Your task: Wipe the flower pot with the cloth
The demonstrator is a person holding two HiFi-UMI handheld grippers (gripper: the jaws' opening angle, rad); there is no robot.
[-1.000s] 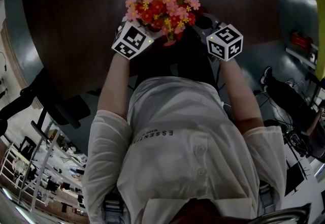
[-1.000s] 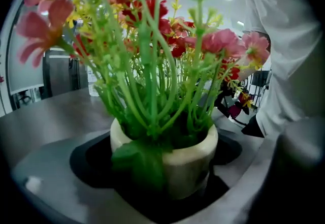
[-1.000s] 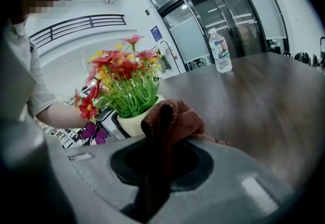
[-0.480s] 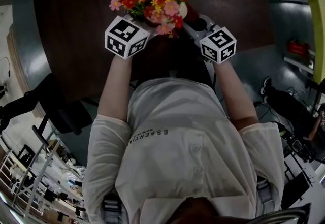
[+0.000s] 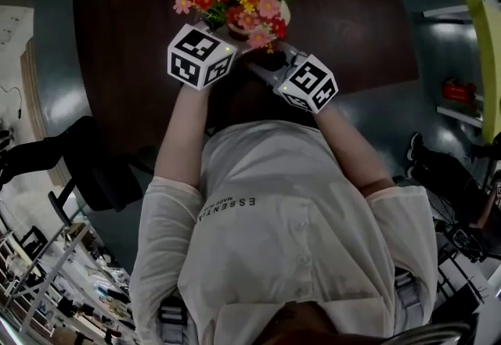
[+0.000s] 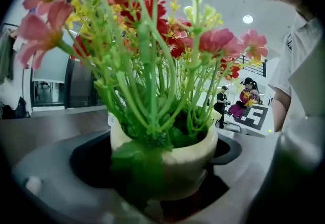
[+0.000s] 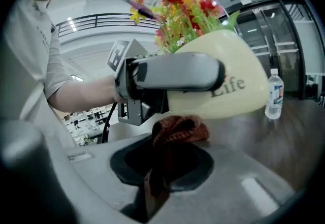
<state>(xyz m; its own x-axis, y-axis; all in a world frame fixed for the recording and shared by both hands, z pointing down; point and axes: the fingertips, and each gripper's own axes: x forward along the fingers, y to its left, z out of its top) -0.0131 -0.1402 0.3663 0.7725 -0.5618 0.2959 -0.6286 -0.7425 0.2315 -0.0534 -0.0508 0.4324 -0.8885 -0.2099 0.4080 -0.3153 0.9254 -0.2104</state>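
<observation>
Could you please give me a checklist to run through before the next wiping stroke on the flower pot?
1. Left gripper jaws shut on the flower pot: ok.
2. Right gripper jaws shut on the cloth: ok.
3. Cloth against the pot's lower wall: ok, it appears to touch.
4. Pot tilted so its side faces the cloth: ok.
5. Water bottle out of the way: ok, it stands apart on the table.
6. Which parts of the pot are clean: cannot tell.
</observation>
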